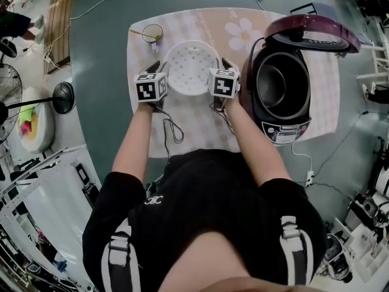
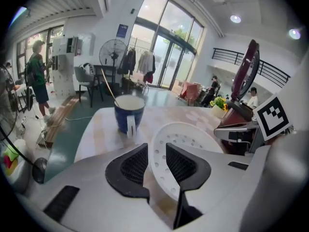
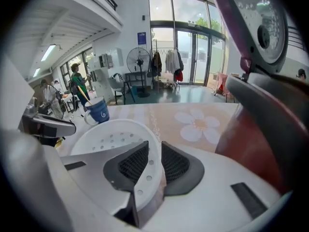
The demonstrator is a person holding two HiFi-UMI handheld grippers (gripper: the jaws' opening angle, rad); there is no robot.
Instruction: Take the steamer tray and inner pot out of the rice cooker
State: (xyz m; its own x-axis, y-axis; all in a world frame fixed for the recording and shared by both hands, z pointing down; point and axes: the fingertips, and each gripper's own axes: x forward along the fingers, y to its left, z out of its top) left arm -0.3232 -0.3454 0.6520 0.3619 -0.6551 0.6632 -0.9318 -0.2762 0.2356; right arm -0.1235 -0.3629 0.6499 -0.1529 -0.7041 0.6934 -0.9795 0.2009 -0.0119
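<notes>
The white steamer tray [image 1: 191, 67] is out, sitting on the flowery tablecloth [image 1: 200, 132] just left of the rice cooker [image 1: 290, 123] (lid [image 1: 316, 32] flipped up). The left gripper [image 2: 157, 151] straddles the tray rim on the side away from the cooker. Its jaws are only a little apart and the pads look loose rather than pinching. The right gripper [image 3: 154, 151] does the same on the rim nearest the cooker. The inner pot [image 1: 276, 84] is inside the cooker. A blue mug [image 1: 152, 33] sits beyond the tray, farther from the cooker.

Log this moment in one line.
steamer tray: on table | left gripper: open, astride rim | right gripper: open, astride rim | inner pot: in rice cooker
</notes>
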